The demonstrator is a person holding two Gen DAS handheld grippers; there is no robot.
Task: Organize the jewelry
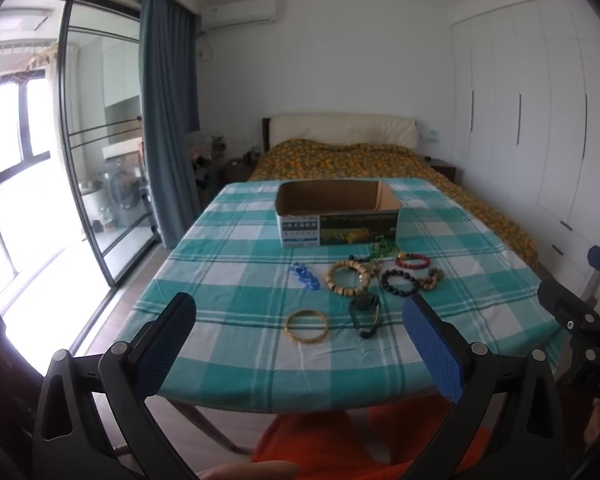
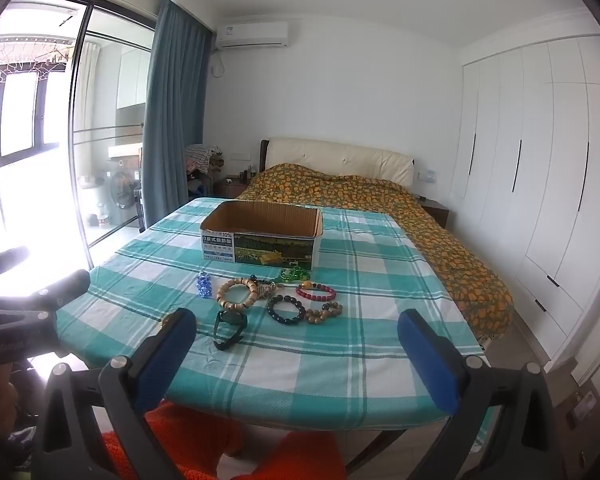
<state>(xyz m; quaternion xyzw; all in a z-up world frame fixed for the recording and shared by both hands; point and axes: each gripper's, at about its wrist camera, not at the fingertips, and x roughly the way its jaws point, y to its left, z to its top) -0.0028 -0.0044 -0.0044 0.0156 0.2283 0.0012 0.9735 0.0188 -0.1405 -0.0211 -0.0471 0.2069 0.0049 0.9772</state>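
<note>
On the teal checked tablecloth (image 1: 228, 264) several pieces of jewelry lie in front of an open cardboard box (image 1: 337, 212): a gold bangle (image 1: 306, 321), a dark watch (image 1: 365, 316), a wooden bead bracelet (image 1: 348, 278), a black bead bracelet (image 1: 400, 282), a red bracelet (image 1: 412, 261), blue beads (image 1: 305, 278) and a green piece (image 1: 384, 249). My left gripper (image 1: 300, 344) hangs open before the table's near edge, empty. My right gripper (image 2: 298, 354) is open and empty too, short of the watch (image 2: 229, 328), wooden bracelet (image 2: 238, 293) and box (image 2: 260, 236).
Behind the table stands a bed (image 1: 360, 160) with a yellow patterned cover. White wardrobes (image 2: 540, 152) line the right wall; a glass sliding door (image 1: 92, 152) and blue curtain (image 1: 168, 120) are on the left. An orange rug (image 2: 300, 456) lies under the near table edge.
</note>
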